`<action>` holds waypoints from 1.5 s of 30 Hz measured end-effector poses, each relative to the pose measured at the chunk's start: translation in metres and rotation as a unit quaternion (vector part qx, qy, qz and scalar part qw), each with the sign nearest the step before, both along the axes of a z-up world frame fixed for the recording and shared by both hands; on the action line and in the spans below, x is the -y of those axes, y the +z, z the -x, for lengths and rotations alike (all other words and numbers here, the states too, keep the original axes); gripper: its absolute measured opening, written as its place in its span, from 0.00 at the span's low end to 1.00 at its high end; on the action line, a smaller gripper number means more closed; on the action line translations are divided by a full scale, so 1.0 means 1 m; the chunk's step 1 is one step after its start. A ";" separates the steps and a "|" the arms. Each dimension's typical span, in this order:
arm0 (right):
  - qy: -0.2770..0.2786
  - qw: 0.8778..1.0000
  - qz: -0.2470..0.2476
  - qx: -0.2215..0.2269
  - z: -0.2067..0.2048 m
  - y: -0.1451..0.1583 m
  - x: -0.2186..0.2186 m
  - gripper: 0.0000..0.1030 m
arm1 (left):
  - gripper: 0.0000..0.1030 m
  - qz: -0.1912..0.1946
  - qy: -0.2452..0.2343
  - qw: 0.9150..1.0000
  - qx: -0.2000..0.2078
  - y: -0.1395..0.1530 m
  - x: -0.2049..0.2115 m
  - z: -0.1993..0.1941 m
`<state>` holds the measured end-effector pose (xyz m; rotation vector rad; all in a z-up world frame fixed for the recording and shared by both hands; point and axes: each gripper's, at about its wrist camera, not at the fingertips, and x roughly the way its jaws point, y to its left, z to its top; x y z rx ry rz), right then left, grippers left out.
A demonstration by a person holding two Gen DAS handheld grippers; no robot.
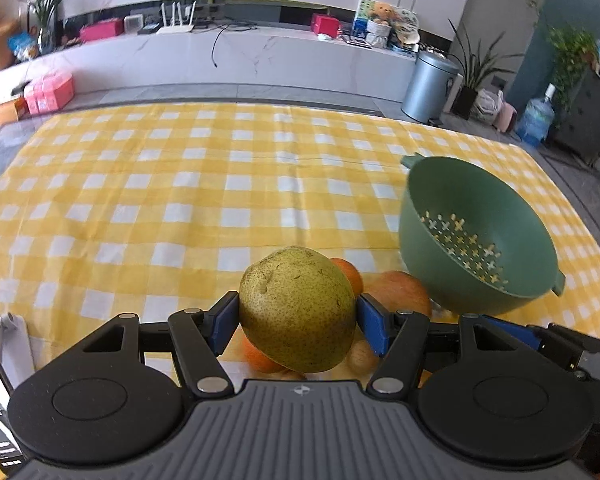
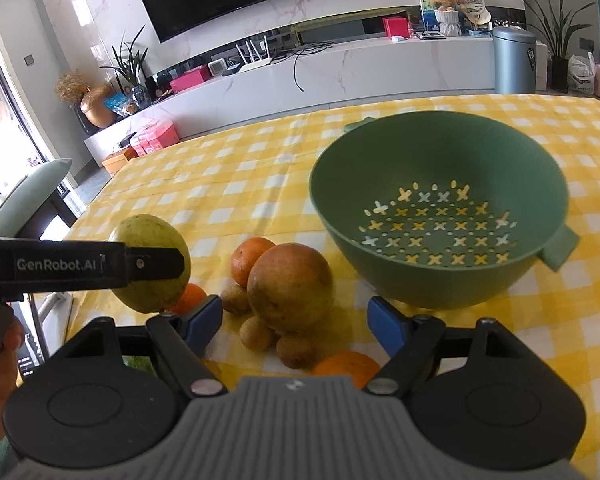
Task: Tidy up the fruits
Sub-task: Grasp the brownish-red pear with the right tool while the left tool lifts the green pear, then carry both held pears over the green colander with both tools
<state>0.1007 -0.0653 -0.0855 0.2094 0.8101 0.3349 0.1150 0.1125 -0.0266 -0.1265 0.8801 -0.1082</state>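
My left gripper [image 1: 298, 316] is shut on a green pear [image 1: 298, 314] and holds it above the fruit pile; in the right wrist view the pear [image 2: 152, 236] shows at the left, held by the left gripper [image 2: 156, 266]. My right gripper [image 2: 294, 318] is open and empty, just above the pile: a reddish apple [image 2: 290, 286], oranges [image 2: 252, 258] [image 2: 346, 366] and small brown kiwis [image 2: 256, 334]. The empty green colander [image 2: 440, 216] sits to the right of the pile; it also shows in the left wrist view [image 1: 472, 240].
A yellow checked cloth [image 1: 180, 200] covers the table. A green chair [image 2: 24, 196] stands at the table's left edge. A TV unit and a grey bin [image 2: 514, 60] are far behind.
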 end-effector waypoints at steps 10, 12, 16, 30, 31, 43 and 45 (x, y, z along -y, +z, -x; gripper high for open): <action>-0.008 1.000 -0.018 -0.002 -0.016 -0.010 -0.011 0.74 | 0.71 0.024 0.007 1.000 0.008 -0.007 -0.010 -0.004; -0.012 1.000 -0.019 -0.005 -0.020 -0.012 -0.014 0.73 | 0.71 0.024 0.008 1.000 0.010 -0.008 -0.009 -0.005; -0.016 1.000 -0.012 -0.011 -0.026 -0.019 -0.019 0.68 | 0.71 0.019 0.007 1.000 0.014 -0.008 -0.006 -0.007; -0.010 1.000 -0.003 -0.011 -0.034 -0.026 -0.019 0.57 | 0.71 0.014 0.000 0.999 0.028 -0.010 -0.003 -0.005; -0.007 1.000 -0.004 -0.010 -0.033 -0.025 -0.019 0.57 | 0.71 0.014 0.002 0.999 0.029 -0.010 -0.004 -0.005; 0.045 0.997 0.011 0.063 0.000 0.020 -0.009 0.57 | 0.71 0.019 0.026 0.998 0.047 0.021 0.000 0.010; 0.050 0.996 0.013 0.079 0.008 0.032 -0.001 0.57 | 0.71 0.028 0.019 0.998 0.047 0.028 0.005 0.013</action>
